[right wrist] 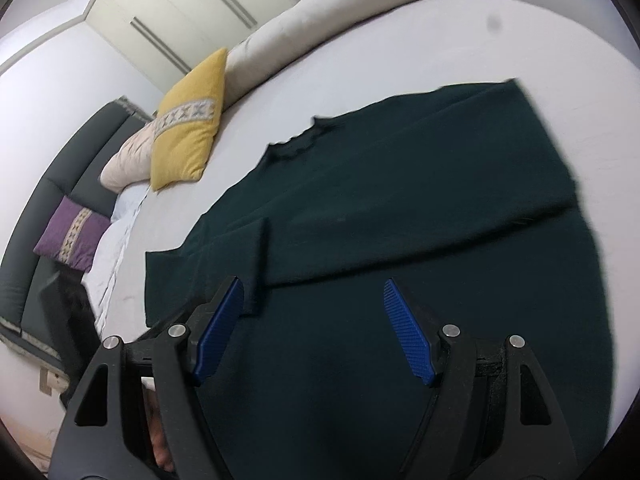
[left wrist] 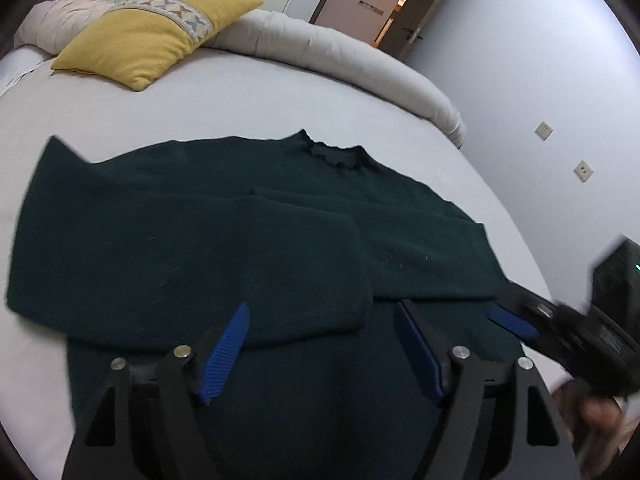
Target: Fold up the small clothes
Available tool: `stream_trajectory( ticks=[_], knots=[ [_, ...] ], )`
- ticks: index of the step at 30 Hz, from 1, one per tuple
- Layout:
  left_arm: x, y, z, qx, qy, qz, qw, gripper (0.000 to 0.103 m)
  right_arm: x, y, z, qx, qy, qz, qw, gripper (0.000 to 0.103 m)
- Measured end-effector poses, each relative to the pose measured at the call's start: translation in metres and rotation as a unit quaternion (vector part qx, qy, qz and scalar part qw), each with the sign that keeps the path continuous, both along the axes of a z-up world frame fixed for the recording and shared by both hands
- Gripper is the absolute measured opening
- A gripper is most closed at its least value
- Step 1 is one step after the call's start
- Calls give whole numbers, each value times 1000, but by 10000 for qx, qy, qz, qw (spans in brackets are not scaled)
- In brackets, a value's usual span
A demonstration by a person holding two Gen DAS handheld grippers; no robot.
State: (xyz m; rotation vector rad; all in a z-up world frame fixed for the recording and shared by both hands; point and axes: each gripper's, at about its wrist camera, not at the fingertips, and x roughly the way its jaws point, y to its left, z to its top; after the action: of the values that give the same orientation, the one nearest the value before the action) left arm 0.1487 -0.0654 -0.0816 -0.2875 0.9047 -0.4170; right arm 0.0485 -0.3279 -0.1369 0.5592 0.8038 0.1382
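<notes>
A dark green sweater (left wrist: 208, 240) lies flat on the pale bed sheet (left wrist: 200, 112), collar (left wrist: 332, 156) to the far side, both sleeves folded across the body. My left gripper (left wrist: 324, 312) is open and empty just above the sweater's lower part. The right gripper shows at the right in the left wrist view (left wrist: 516, 320), low by the sweater's right edge. In the right wrist view the right gripper (right wrist: 312, 288) is open and empty over the sweater (right wrist: 400, 208), whose collar (right wrist: 300, 144) lies ahead.
A yellow cushion (left wrist: 152, 28) and a rolled beige duvet (left wrist: 340, 56) lie at the far side of the bed. A purple cushion (right wrist: 72, 240) and dark headboard (right wrist: 60, 168) sit at the left. A wall with sockets (left wrist: 544, 130) is right.
</notes>
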Motion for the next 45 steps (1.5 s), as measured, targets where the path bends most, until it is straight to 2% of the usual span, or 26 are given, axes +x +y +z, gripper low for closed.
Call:
stream_trajectory(
  ticks=[3,7,8,9,11,13,15,16,22,26,29,35,38,39,41,42,45],
  knots=[
    [-12,30,6,-111,-160,130,9997,77,28,27,-3,13,53,283,9996,71],
    [-8,95,11,-367,-190,770,9962,76,66,62,-11,-95,341,478,9982,71],
    [-6,112,13,-340,-223,947,9947,76,74,72,-14,-168,412,526,9976,67],
    [-6,120,12,-330,-232,1023,9939,76,84,82,-19,-313,538,604,9962,56],
    [-2,141,11,-353,-203,1214,9918,76,99,99,-29,-587,827,671,9926,46],
    [-1,154,10,-369,-197,1342,9901,76,106,109,-31,-838,844,641,9908,31],
    [0,165,6,-438,-171,1448,9883,76,106,110,-31,-757,859,659,9912,8],
    [3,170,6,-461,-149,1484,9877,76,105,110,-28,-779,821,650,9915,7],
    [16,185,2,-558,-37,1689,9840,76,91,107,17,-1124,230,820,9900,6],
    [24,191,-3,-608,115,1751,9826,76,97,85,34,-1234,116,720,9897,6],
    [39,189,-7,-437,236,1691,9843,76,101,61,33,-1244,153,567,9905,6],
    [75,182,-24,-358,563,1699,9832,75,106,23,24,-1341,240,313,9902,6],
    [94,167,-28,-85,620,1551,9859,73,111,10,17,-1442,273,279,9888,6],
    [100,164,-31,-11,675,1527,9860,72,114,8,13,-1477,276,268,9883,6],
    [111,158,-37,94,785,1452,9862,63,116,5,8,-1480,281,262,9882,6],
    [117,154,-40,188,813,1418,9864,56,117,4,5,-1474,284,262,9883,6],
    [125,149,-43,370,799,1406,9861,45,116,2,-1,-1519,300,269,9876,6]
  ],
)
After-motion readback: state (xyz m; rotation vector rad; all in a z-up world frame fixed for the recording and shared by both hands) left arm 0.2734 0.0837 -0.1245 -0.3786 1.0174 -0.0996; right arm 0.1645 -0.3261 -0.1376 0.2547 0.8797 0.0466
